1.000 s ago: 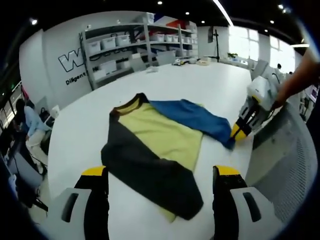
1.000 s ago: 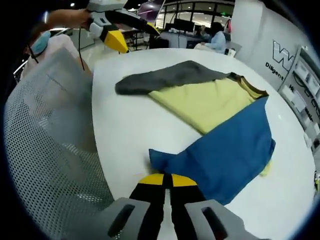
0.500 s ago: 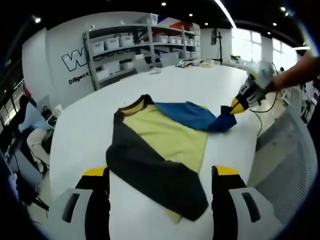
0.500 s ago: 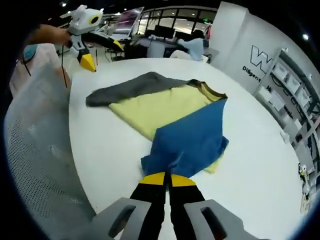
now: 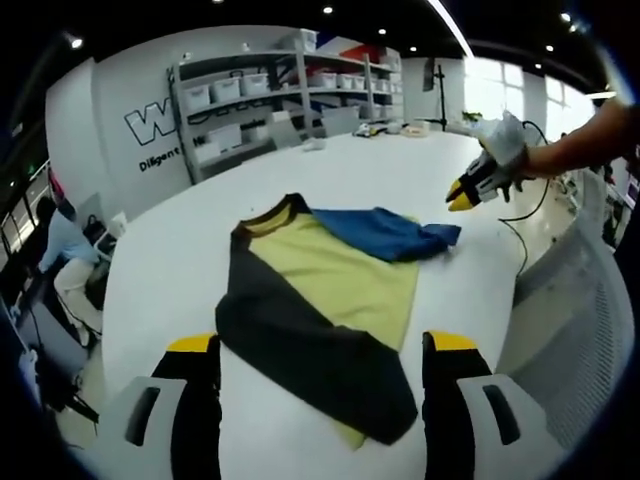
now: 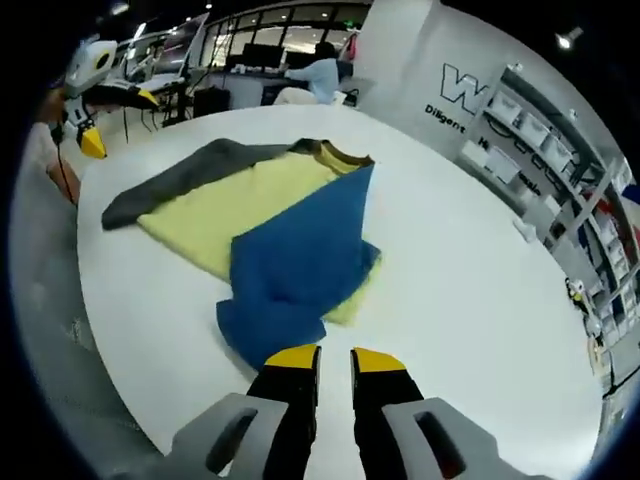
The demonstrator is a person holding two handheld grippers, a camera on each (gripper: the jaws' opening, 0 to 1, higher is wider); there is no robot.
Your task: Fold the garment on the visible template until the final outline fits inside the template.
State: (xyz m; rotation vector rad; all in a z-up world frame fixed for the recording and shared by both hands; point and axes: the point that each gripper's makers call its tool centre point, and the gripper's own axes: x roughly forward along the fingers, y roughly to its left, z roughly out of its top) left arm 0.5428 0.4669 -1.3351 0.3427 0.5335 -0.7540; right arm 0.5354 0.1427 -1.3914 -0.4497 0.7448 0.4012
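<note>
Blue sleeve [image 6: 300,262] of the garment [image 5: 320,300] lies bunched on the white table [image 6: 470,300] right ahead of my right gripper [image 6: 325,358], jaws slightly apart and empty, while my left gripper [image 5: 318,345] sits wide open nearer the dark sleeve [image 5: 300,345].

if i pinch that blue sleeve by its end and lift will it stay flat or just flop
Probably flops: the blue sleeve lies bunched and rumpled at its end, so it looks like soft cloth. Likely light too. Dragging it may tug the yellow body on the smooth white table.
</note>
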